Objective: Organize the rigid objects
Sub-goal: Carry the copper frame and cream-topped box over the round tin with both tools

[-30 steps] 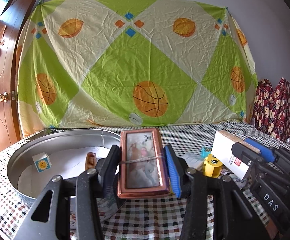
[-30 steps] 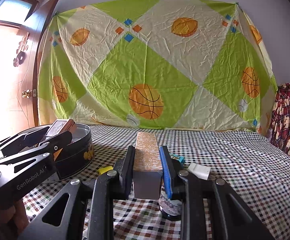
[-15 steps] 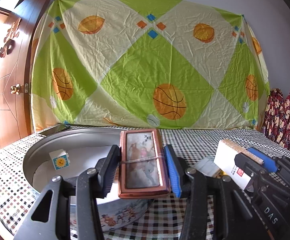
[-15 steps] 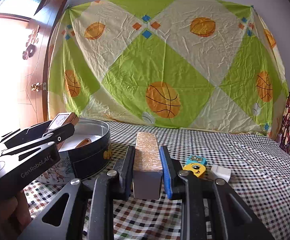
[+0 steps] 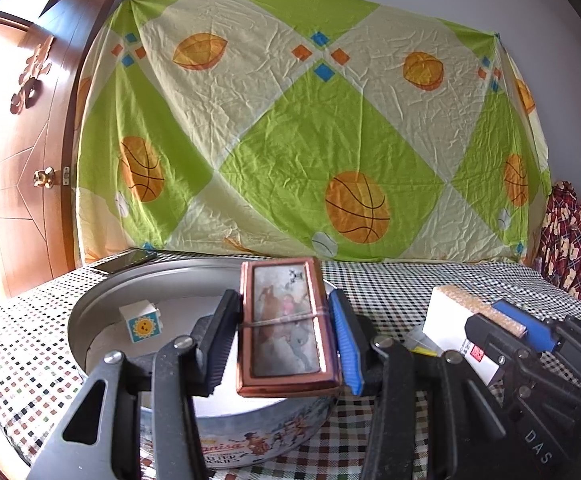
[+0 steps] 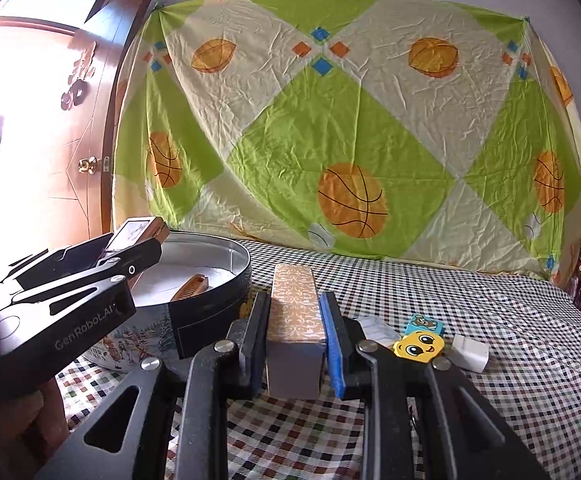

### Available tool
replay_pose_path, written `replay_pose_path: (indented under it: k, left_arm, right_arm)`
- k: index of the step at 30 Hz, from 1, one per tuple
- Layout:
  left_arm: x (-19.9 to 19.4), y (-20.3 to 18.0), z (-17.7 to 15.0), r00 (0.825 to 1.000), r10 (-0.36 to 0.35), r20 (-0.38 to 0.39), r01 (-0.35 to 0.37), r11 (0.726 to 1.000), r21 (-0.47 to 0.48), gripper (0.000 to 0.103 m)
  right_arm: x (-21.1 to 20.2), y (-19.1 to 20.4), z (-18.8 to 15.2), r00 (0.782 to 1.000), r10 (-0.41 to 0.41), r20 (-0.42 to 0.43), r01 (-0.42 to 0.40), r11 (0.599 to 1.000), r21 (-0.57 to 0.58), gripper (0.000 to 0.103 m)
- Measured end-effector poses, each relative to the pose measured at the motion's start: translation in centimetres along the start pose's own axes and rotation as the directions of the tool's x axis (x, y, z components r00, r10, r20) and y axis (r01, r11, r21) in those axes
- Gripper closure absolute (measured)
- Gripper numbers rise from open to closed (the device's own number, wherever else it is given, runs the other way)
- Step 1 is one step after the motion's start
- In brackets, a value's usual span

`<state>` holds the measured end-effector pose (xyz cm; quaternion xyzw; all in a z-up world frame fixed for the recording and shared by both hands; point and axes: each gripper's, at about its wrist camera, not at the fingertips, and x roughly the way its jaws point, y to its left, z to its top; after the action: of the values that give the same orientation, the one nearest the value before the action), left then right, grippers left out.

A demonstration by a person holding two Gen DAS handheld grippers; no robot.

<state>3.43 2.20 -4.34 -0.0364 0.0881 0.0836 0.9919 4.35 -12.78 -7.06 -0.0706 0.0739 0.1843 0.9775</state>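
Note:
My left gripper is shut on a copper-framed picture box and holds it over the near rim of a round cookie tin. The tin holds a white sun cube and a wooden comb. My right gripper is shut on a long box with an orange patterned top, held above the checked cloth to the right of the tin. The right gripper and its box also show in the left wrist view.
A yellow face block, a blue block and a white adapter lie on the checked cloth right of my right gripper. A phone lies behind the tin. A wooden door stands at the left.
Both grippers have moved left with their objects. The left gripper now holds the picture box over the tin's rim, and the tin looms larger in both views.

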Motion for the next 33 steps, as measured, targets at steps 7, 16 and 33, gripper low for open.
replay_pose_path:
  k: [7, 16, 33]
  left_arm:
    - [-0.1, 0.4, 0.0, 1.0, 0.013, 0.01, -0.013, 1.0, 0.007, 0.058]
    - [-0.1, 1.2, 0.1, 1.0, 0.026, 0.011, -0.026, 1.0, 0.001, 0.057]
    - [-0.1, 3.3, 0.4, 0.999, 0.054, 0.008, -0.053, 0.998, -0.023, 0.058]
  right_arm:
    - [0.3, 0.7, 0.2, 0.999, 0.032, -0.002, -0.032, 0.999, 0.006, 0.075]
    - [0.8, 1.3, 0.5, 0.998, 0.067, -0.01, -0.067, 0.998, 0.021, 0.075]
    - [1.8, 2.7, 0.9, 0.993, 0.113, -0.04, -0.112, 0.993, 0.03, 0.075]
